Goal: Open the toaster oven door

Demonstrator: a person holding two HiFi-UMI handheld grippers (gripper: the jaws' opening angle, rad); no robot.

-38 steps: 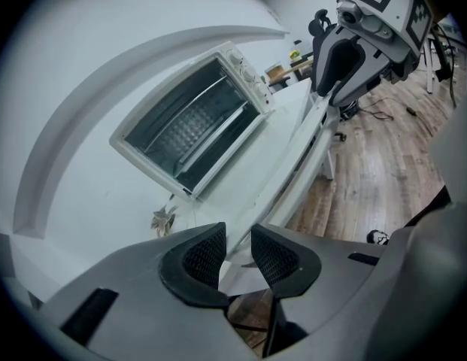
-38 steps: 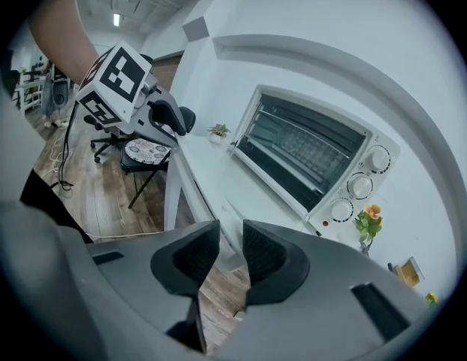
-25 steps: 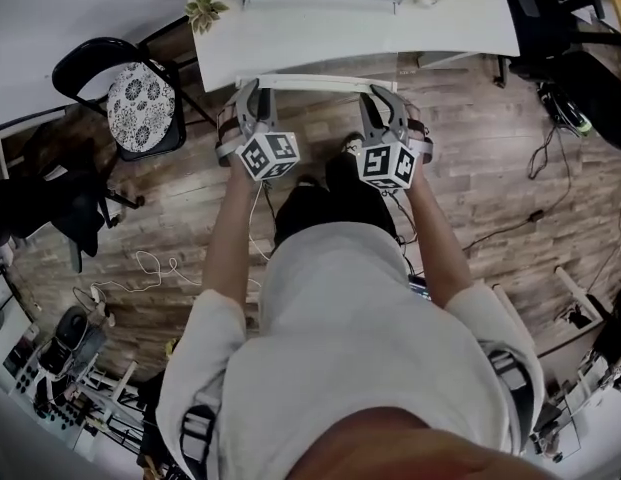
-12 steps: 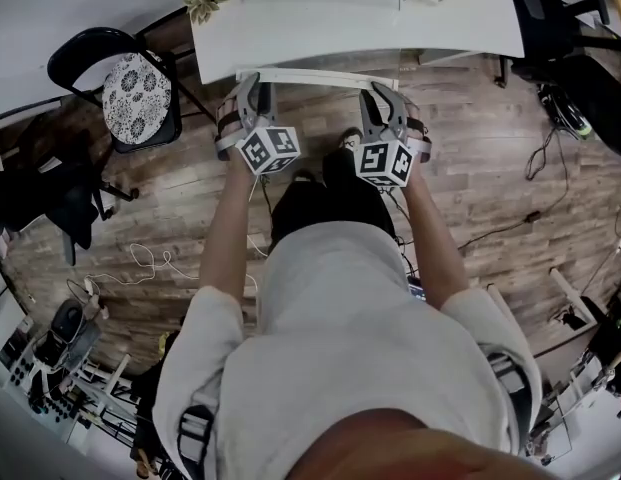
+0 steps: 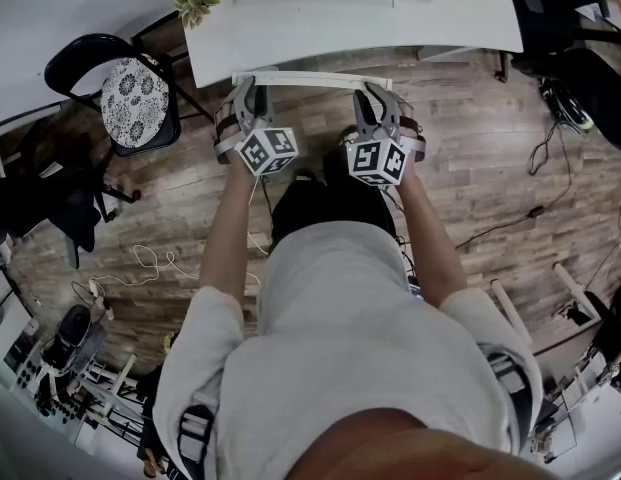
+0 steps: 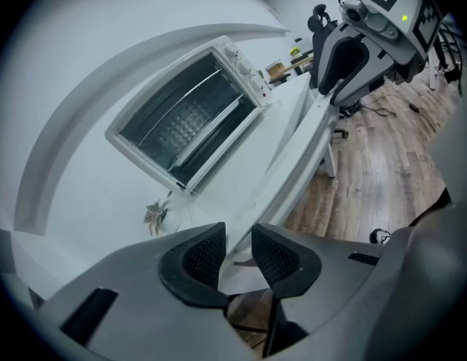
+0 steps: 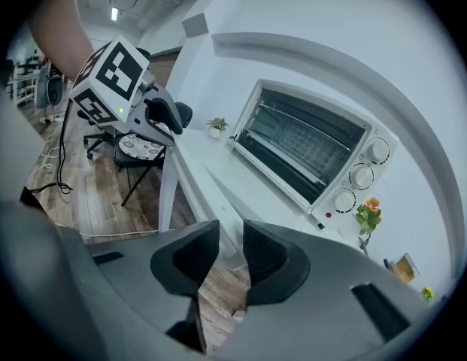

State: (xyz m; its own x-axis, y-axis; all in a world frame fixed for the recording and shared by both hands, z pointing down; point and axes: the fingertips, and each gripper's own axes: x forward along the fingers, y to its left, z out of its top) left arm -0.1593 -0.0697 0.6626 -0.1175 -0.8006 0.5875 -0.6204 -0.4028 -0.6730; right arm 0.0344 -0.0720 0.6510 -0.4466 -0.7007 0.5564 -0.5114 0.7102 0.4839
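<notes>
Person seen from above, standing at the near edge of a white table (image 5: 340, 30) with a gripper in each hand. The left gripper (image 5: 248, 88) and right gripper (image 5: 376, 94) are held side by side, well apart, tips pointing toward the table's near edge. In each gripper view the jaws stand a little apart with nothing clamped; only the table edge and the wooden floor (image 5: 490, 158) show through the gap. The toaster oven (image 7: 308, 145) sits at the far side of the table, against the wall, well beyond both grippers. Its glass door appears shut, with a rack visible behind it and the knobs (image 7: 362, 176) at its right end. A small plant (image 5: 193, 6) stands on the table's far left corner, and a black chair (image 5: 130, 98) stands on the floor to the left.
</notes>
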